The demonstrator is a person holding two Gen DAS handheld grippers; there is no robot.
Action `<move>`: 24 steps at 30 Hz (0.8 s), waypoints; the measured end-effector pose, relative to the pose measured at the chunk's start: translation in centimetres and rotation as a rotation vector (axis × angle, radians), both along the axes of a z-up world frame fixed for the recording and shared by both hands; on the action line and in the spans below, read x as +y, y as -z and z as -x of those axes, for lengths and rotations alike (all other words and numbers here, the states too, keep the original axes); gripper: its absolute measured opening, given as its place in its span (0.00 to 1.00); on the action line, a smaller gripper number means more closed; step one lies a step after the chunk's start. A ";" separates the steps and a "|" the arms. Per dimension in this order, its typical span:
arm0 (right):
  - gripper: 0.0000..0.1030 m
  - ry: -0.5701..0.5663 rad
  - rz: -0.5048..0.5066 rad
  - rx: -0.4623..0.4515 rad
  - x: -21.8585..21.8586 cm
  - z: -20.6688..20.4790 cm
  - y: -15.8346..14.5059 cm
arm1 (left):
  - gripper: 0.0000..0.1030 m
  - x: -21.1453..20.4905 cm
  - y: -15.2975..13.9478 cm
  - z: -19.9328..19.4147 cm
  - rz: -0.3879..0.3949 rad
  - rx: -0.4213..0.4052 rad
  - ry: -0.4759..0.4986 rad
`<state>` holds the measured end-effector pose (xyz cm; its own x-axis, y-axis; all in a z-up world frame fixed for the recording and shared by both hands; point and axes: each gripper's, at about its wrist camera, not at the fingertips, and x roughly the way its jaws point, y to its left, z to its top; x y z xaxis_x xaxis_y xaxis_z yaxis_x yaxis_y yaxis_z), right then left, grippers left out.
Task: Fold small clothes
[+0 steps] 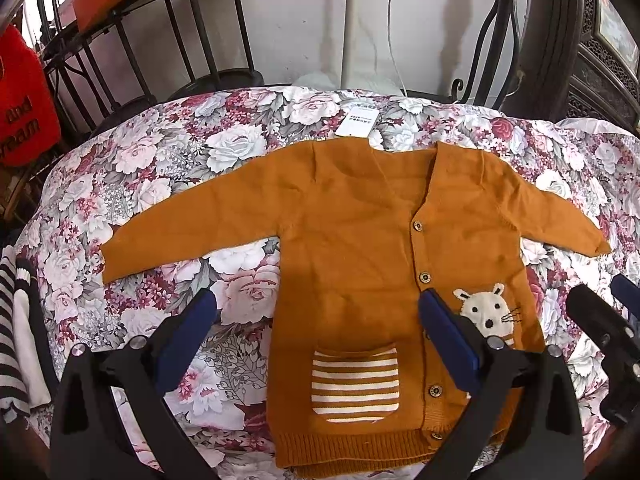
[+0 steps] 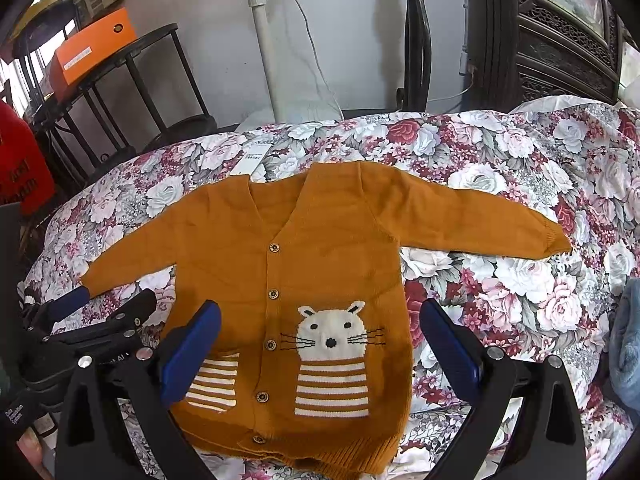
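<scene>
Across a floral-print bedspread (image 1: 224, 148) in pink, white and maroon: a small mustard-orange knitted cardigan (image 1: 360, 216), flat, front up, buttoned, both sleeves spread sideways, white paper tag (image 1: 358, 118) at the collar. Over its lower left part, the left gripper (image 1: 316, 320), blue-padded, spread wide, holding nothing. Over the white knitted mouse face (image 2: 332, 332) and striped pocket (image 2: 216, 382), the right gripper (image 2: 320, 332), likewise wide and empty.
</scene>
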<state>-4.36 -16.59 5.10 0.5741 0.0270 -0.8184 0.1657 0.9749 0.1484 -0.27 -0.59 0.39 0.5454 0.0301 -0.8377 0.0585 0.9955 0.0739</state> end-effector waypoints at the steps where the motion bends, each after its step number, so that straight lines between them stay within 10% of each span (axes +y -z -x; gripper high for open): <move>1: 0.97 0.002 -0.001 0.000 0.0 0.0 -0.1 | 0.95 0.0 0.0 0.0 -0.001 0.000 0.000; 24: 0.97 0.008 -0.010 -0.010 -0.3 0.0 -0.4 | 0.96 0.2 0.0 0.0 0.001 0.001 -0.001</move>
